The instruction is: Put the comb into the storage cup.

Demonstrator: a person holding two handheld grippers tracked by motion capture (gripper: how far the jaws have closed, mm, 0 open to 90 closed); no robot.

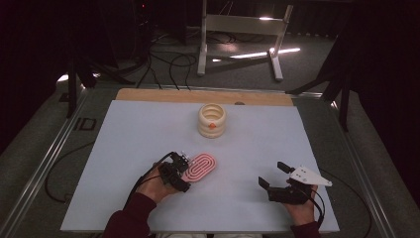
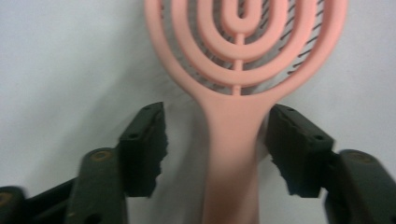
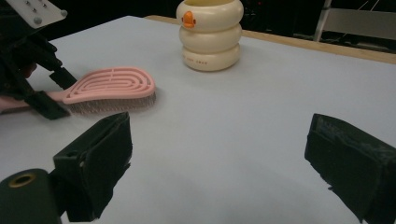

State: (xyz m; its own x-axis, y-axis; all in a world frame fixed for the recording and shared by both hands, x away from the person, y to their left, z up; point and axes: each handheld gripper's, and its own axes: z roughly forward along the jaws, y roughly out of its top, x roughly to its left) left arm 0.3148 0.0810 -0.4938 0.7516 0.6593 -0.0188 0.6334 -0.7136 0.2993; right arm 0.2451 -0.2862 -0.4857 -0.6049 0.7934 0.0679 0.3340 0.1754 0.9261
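Nearest us, the right tool (image 1: pixel 276 176) sits low over the desk (image 1: pixel 124 139), well off to the right of the pink hairbrush (image 1: pixel 199 167), its jaws spread wide with only bare white surface between them. In the right gripper view those two black pads (image 3: pixel 348 163) frame nothing at all. Over to the left tool (image 1: pixel 179 166), and here's the action: it is right at the brush's handle end, jaws set either side of the handle (image 2: pixel 232 154). In the left gripper view the right pad sits just against the handle's edge, while the left pad stands clearly apart from it with a strip of desk showing between, so the jaws are about half open and there is no firm grip on it. The hairbrush lies flat, bristles down, its looped oval head pointing away from the person. Farther back, well beyond the brush head, stands the cream ringed duck cup (image 1: pixel 212 120), upright, orange beak facing us. Beyond that the desk's wooden edge (image 1: pixel 163 95) shows.
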